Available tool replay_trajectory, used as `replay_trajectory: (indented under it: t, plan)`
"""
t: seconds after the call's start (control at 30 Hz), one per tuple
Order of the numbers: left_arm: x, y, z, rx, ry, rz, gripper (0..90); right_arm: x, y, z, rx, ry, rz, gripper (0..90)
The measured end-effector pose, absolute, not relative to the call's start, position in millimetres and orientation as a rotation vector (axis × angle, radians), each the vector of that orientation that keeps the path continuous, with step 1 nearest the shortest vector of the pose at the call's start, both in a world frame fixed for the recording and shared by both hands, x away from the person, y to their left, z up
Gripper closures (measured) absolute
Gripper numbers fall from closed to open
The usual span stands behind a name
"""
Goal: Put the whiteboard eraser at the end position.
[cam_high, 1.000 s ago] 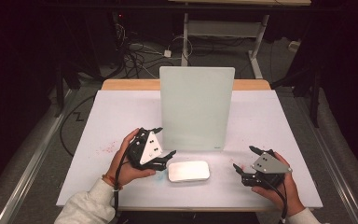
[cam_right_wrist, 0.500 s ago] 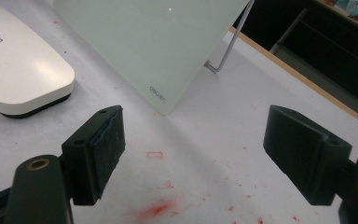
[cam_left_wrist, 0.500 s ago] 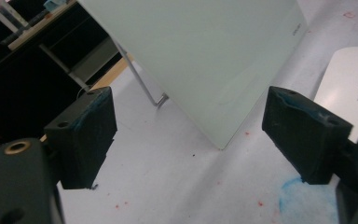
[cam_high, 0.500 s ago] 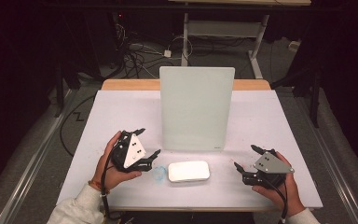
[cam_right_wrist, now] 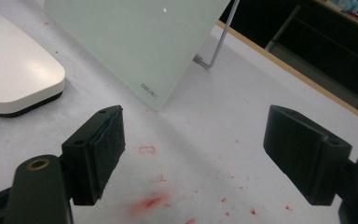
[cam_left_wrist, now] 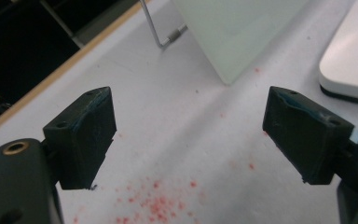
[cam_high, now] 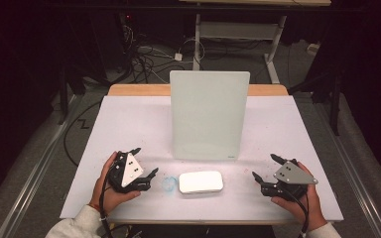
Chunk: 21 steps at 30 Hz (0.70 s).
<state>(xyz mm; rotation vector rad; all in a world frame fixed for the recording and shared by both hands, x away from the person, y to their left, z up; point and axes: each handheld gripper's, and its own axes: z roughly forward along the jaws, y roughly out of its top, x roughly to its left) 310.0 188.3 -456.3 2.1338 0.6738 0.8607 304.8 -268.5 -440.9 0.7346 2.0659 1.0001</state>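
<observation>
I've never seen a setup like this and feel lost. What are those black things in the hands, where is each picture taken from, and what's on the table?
A person holds a hand-operated claw in each hand: the left claw and the right claw. Both are open and hold nothing. The high view looks down from above the person's side. The other two views come from cameras riding on each claw, looking along its black jaws. On the white table stand a pale glass board, propped upright on a wire stand, and a white eraser block lying flat before it. Red marker specks stain the surface.

One white eraser lies just in front of one upright glass board. Two grippers flank the eraser: the left gripper and the right gripper.
</observation>
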Motion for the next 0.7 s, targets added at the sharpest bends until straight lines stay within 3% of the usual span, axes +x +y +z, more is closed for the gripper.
replay_trajectory:
  t: [0.7]
  plan:
    - [307.2, 199.2, -463.0, 2.108, 0.733, 0.814, 16.7, 305.3, -261.9, -440.4, 0.725, 2.065, 0.973, 21.1]
